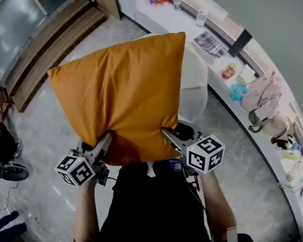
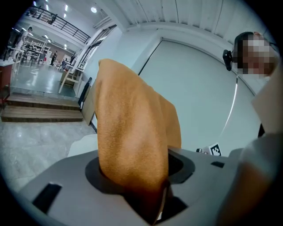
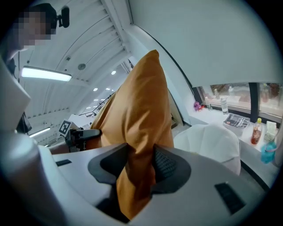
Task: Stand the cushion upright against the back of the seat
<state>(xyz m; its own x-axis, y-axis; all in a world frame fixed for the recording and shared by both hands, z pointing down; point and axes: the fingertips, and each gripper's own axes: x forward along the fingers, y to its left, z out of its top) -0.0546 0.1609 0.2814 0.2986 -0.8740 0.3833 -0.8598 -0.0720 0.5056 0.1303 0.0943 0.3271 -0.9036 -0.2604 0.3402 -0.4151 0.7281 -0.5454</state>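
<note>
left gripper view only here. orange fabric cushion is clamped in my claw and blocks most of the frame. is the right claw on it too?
Observer: Yes. The right claw is shut on the orange fabric cushion, on the same near edge as the left claw.
Operator: Is it on the seat yet?
Observer: Not that I can see. In the right gripper view the white rounded seat lies apart from it, lower and to the right.
Operator: What's beyond the seat?
Observer: A long white counter with a magazine on it.
</note>
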